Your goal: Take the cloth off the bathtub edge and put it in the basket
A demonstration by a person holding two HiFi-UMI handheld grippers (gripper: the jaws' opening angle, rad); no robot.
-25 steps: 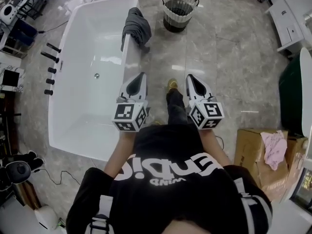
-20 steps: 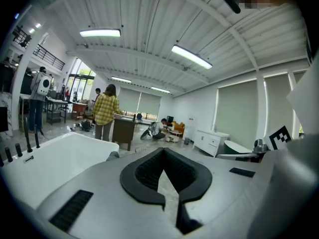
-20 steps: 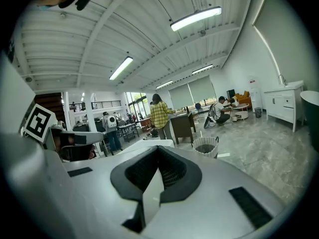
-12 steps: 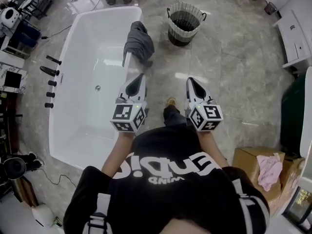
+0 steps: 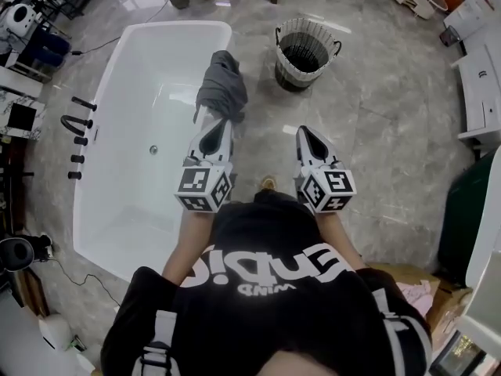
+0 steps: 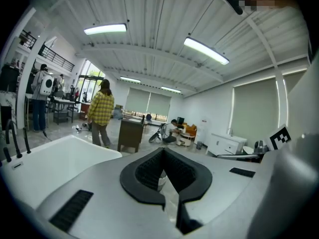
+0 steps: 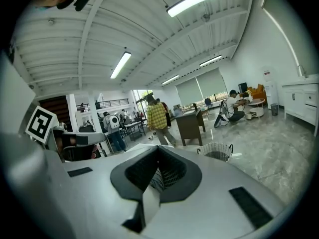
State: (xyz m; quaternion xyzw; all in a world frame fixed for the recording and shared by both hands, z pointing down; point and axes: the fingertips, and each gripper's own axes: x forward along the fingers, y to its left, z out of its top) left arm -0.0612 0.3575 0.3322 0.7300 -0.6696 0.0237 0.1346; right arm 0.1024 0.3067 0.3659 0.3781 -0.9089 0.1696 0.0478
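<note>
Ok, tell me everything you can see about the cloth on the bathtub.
The cloth is dark grey fabric, bunched in folds and draped over the white bathtub rim on the side nearer the basket, one part hanging down the outside. It rests on the rim; the shut left gripper is close by, not gripping it.

The left gripper (image 5: pixel 221 124) and right gripper (image 5: pixel 304 131) are advancing toward twelve o'clock, closing on the cloth (image 5: pixel 221 84), with the basket (image 5: pixel 313 25) drawing nearer at one o'clock.
</note>
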